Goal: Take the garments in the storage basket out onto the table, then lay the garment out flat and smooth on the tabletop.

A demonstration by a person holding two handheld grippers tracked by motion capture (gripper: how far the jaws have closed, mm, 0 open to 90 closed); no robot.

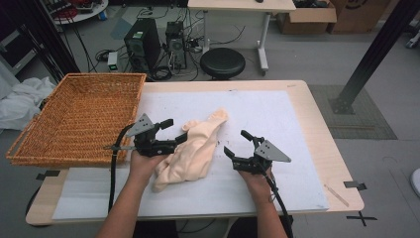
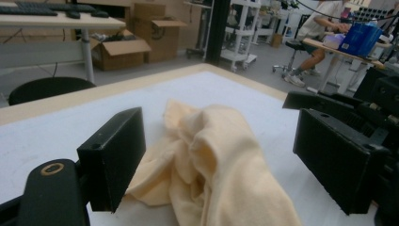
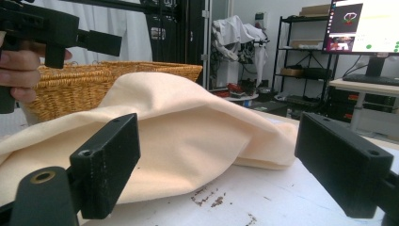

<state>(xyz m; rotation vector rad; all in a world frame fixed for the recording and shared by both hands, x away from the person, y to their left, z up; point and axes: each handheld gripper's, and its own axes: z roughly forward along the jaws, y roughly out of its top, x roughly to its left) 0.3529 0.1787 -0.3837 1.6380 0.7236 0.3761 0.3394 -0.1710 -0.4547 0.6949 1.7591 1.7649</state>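
A crumpled cream cloth (image 1: pixel 190 148) lies on the white mat in the middle of the table. My left gripper (image 1: pixel 174 131) sits at the cloth's left edge, jaws wide apart. In the left gripper view the cloth (image 2: pixel 221 160) lies between the two black jaws of the left gripper (image 2: pixel 221 155), and neither pad presses on it. My right gripper (image 1: pixel 236 143) stands open just right of the cloth, apart from it. In the right gripper view the cloth (image 3: pixel 188 127) bulges ahead of the open right gripper (image 3: pixel 216 169), and the left gripper (image 3: pixel 89 42) shows in a hand at the top left.
A large wicker basket (image 1: pixel 79 116) rests on the table's left end, overhanging the edge. The white mat (image 1: pixel 282 124) covers most of the tabletop. Behind the table, a black stool (image 1: pixel 222 63) and computer towers (image 1: pixel 143 47) stand on the floor.
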